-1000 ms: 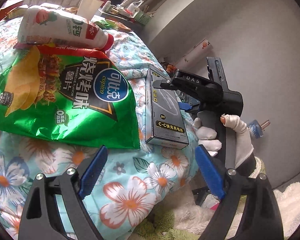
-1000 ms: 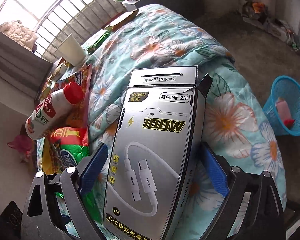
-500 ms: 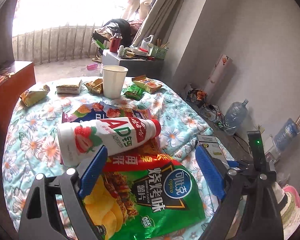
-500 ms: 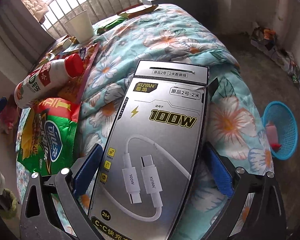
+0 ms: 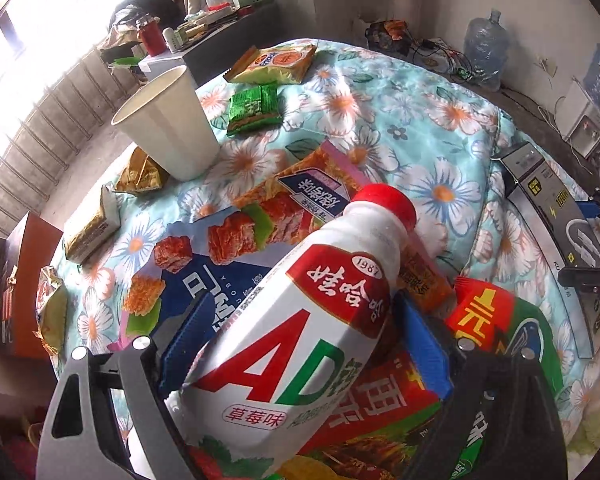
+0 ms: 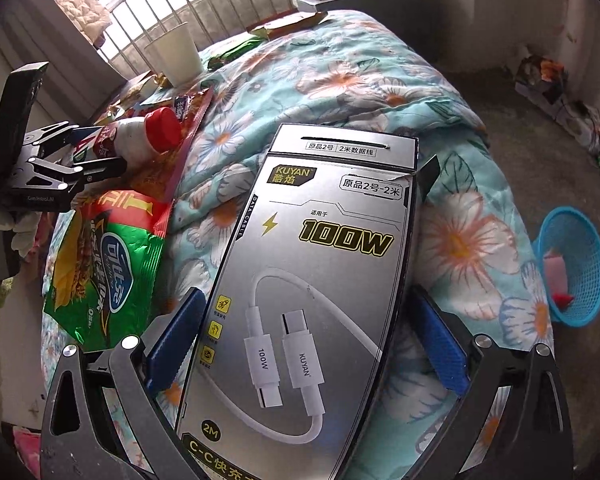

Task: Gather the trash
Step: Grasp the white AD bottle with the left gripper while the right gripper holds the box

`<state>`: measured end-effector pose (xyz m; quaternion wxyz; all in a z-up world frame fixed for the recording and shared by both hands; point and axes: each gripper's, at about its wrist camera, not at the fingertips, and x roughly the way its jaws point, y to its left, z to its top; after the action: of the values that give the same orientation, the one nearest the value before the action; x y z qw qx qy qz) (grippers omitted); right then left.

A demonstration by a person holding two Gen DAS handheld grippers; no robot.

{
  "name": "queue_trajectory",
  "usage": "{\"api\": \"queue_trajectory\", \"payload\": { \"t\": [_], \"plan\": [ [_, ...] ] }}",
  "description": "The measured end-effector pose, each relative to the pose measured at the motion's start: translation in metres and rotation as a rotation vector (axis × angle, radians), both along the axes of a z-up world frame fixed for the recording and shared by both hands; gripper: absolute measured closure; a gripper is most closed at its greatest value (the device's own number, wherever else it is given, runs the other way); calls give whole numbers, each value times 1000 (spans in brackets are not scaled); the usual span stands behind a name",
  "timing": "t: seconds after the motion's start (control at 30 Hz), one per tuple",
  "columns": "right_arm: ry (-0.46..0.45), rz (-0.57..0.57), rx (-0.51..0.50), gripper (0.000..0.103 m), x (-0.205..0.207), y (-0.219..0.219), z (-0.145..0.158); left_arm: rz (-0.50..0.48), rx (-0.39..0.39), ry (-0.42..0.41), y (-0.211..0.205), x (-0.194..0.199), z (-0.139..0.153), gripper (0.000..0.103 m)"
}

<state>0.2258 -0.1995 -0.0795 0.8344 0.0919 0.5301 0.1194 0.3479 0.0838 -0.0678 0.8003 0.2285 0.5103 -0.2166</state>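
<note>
A white AD milk bottle with a red cap (image 5: 300, 320) lies on snack bags on the flowered quilt (image 5: 420, 120). My left gripper (image 5: 304, 348) is open with its blue pads on either side of the bottle. The bottle also shows in the right wrist view (image 6: 140, 136). A silver cable box (image 6: 320, 280) lies on the quilt between the open fingers of my right gripper (image 6: 304, 344). It also shows in the left wrist view (image 5: 556, 216). A green chip bag (image 6: 104, 272) lies left of the box.
A white paper cup (image 5: 168, 120), a green wrapper (image 5: 254, 108), an orange snack bag (image 5: 276, 62) and other wrappers lie farther back on the quilt. A blue mesh basket (image 6: 572, 272) with some trash stands on the floor to the right. A cluttered dark table (image 5: 220, 28) stands behind.
My left gripper swung from the quilt's edge toward the bottle and closed in until the bottle lies between its pads. My right gripper stayed over the cable box.
</note>
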Motion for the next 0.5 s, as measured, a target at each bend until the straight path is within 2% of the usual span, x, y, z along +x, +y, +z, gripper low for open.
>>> {"api": "queue_trajectory", "payload": {
  "t": [0.07,0.13,0.2,0.27,0.37,0.5],
  "plan": [
    [-8,5,-11,7,-1,2,0,40,28,13,0,4,-7,16],
    [-12,6,-12,7,-3,2,0,67,16,19,3,7,-7,19],
    [-13,7,-5,7,-3,0,1,91,11,17,6,8,-4,26],
    [-13,7,4,7,-4,-1,1,117,31,-15,10,6,3,37],
    [-14,7,10,7,-5,-3,1,165,-2,-65,24,-3,30,40],
    [-21,10,16,7,-6,-5,1,216,-69,-181,50,-39,81,41]
  ]
}}
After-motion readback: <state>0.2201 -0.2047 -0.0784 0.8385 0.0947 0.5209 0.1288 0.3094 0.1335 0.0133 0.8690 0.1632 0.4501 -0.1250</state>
